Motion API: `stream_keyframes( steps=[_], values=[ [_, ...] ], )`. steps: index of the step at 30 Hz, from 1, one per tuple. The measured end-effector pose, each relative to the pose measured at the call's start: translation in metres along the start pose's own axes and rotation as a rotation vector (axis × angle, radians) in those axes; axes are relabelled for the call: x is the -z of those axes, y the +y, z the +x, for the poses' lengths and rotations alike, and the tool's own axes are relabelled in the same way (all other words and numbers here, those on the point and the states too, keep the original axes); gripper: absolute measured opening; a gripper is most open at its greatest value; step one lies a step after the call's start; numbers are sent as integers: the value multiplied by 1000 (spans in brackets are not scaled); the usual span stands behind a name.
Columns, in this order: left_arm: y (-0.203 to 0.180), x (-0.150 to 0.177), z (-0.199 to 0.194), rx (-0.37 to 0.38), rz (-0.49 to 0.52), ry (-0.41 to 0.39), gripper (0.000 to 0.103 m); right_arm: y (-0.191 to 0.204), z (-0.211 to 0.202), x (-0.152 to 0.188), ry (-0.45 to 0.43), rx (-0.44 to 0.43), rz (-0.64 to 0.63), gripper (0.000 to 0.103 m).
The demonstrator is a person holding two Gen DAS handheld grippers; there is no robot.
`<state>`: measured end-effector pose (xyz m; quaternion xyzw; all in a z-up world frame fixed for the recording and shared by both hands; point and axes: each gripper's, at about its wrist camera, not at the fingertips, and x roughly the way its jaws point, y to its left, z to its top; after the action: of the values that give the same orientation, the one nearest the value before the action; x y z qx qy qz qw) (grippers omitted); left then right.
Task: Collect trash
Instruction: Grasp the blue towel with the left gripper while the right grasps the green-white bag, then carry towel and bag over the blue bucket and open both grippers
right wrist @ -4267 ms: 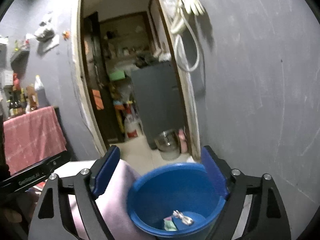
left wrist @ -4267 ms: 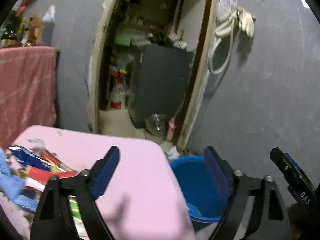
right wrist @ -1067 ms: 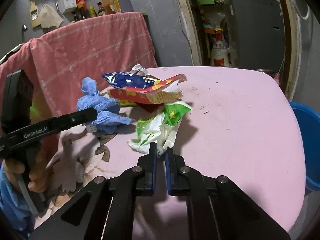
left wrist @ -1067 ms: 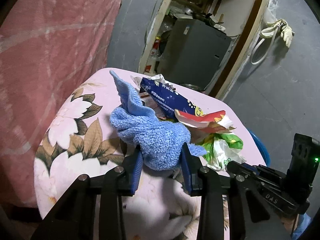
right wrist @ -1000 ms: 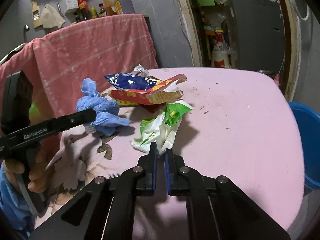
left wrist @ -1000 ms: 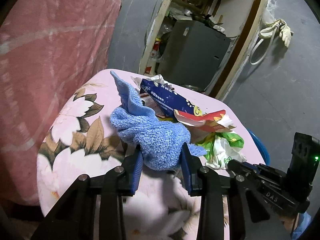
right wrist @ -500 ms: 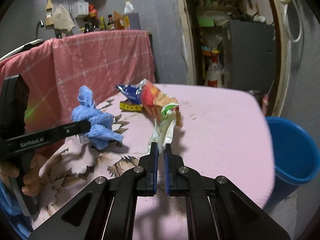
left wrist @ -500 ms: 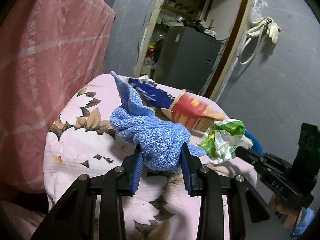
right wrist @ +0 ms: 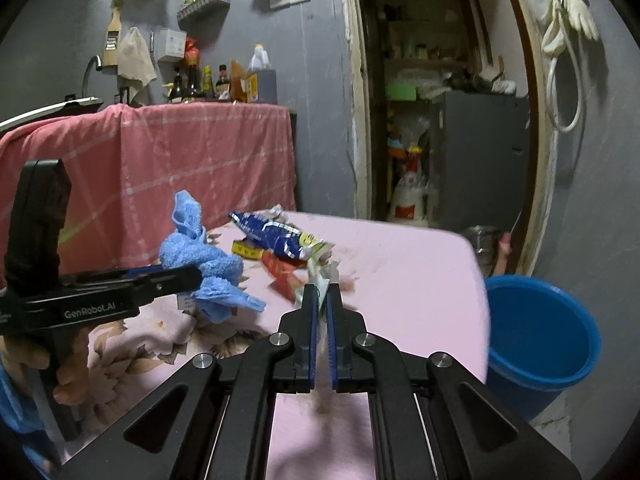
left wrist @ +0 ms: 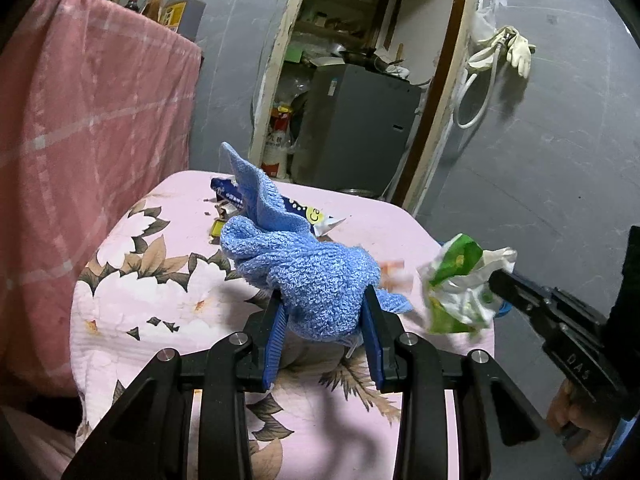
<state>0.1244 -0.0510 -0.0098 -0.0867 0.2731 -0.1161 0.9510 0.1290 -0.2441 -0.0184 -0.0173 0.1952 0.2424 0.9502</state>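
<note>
Both tongs are black, with blue ribbed pads and silver screws: left tongs (left wrist: 326,322) marked "GenRobot.AI", right tongs (right wrist: 320,300) "DAS". Cuffs look blue, though blurred.

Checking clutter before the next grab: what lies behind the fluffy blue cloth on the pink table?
Behind the fluffy blue cloth: a dark blue snack wrapper and small yellow box. The cloth hides part of both.

A pink checked cloth (right wrist: 192,160) drapes the counter at nine o'clock, with dark sauce bottles and a big oil jug (right wrist: 262,76) lined along its top. Straight ahead at twelve, an open doorway shows a grey metal cabinet (left wrist: 356,128) amid clutter. At two o'clock, pale rubber gloves and a looped white hose (left wrist: 500,52) hang on the grey wall.
</note>
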Motion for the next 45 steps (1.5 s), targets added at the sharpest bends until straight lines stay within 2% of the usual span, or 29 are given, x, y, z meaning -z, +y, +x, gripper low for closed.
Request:
stream_keyframes(
  steps=[9, 15, 23, 28, 32, 37, 45],
  values=[
    [-10, -2, -3, 25, 27, -39, 30, -1, -17, -3, -80, 51, -28, 2],
    [-23, -10, 2, 43, 54, -68, 30, -4, -32, -14, -171, 109, -54, 2],
    [-62, -35, 18, 91, 107, -177, 30, -24, -57, -38, -315, 250, -87, 2],
    [-99, -56, 36, 123, 142, -242, 30, -54, -69, -51, -378, 349, -88, 2],
    [-126, -73, 61, 154, 160, -256, 30, -84, -71, -59, -395, 416, -84, 2],
    [-156, -89, 103, 199, 153, -223, 31, -126, -63, -62, -379, 475, -58, 2],
    [-201, -89, 165, 219, 206, -170, 31, -184, -50, -50, -324, 540, 32, 2]
  ],
)
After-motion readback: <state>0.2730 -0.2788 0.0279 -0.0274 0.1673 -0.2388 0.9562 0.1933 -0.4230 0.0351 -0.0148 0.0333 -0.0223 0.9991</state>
